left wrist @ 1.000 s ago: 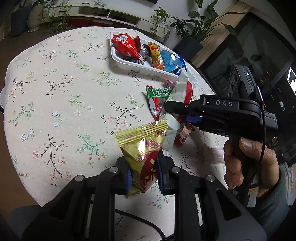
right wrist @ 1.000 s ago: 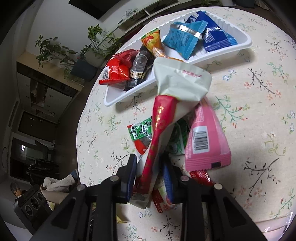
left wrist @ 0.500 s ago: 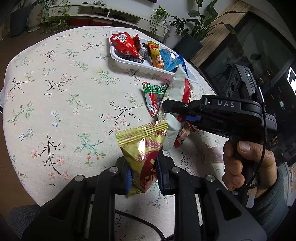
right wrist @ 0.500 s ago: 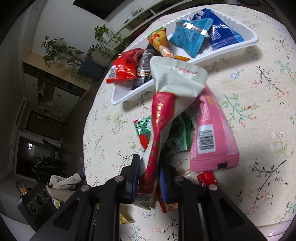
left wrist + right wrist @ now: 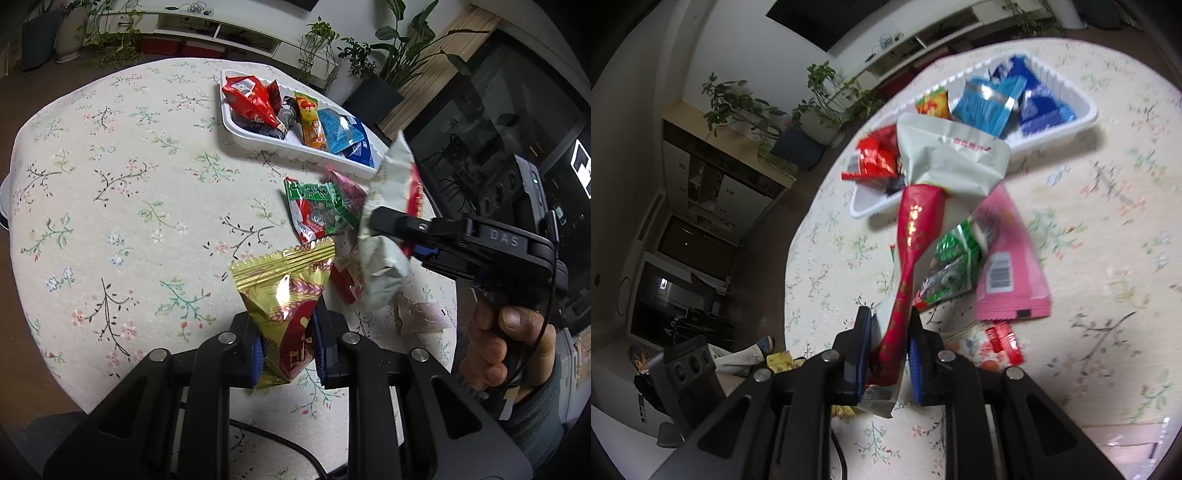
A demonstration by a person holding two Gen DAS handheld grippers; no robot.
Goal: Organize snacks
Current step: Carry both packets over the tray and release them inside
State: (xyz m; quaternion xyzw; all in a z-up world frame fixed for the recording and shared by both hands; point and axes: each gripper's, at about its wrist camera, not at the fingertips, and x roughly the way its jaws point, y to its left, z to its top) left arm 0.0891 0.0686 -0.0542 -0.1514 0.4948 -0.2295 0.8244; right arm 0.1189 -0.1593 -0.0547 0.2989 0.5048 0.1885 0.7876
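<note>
My left gripper [image 5: 288, 354] is shut on a gold and red snack packet [image 5: 284, 291], held above the near side of the table. My right gripper [image 5: 886, 354] is shut on a white and red snack packet [image 5: 945, 162], which also shows in the left wrist view [image 5: 388, 221], lifted above the loose pile. A white tray [image 5: 258, 138] at the far side holds red, orange and blue packets; it also shows in the right wrist view [image 5: 1082, 118]. A green packet [image 5: 321, 210] and a pink packet [image 5: 1008, 266] lie on the table between the tray and the grippers.
The round table has a floral cloth [image 5: 110, 192]. A small red and white packet [image 5: 993, 347] lies near the right gripper. A pale flat packet [image 5: 421, 317] lies at the table's right edge. Potted plants [image 5: 369, 55] and shelves stand beyond the table.
My right gripper has lifted the white and red packet higher and tilted it towards the tray. My left gripper holds the gold packet much as before.
</note>
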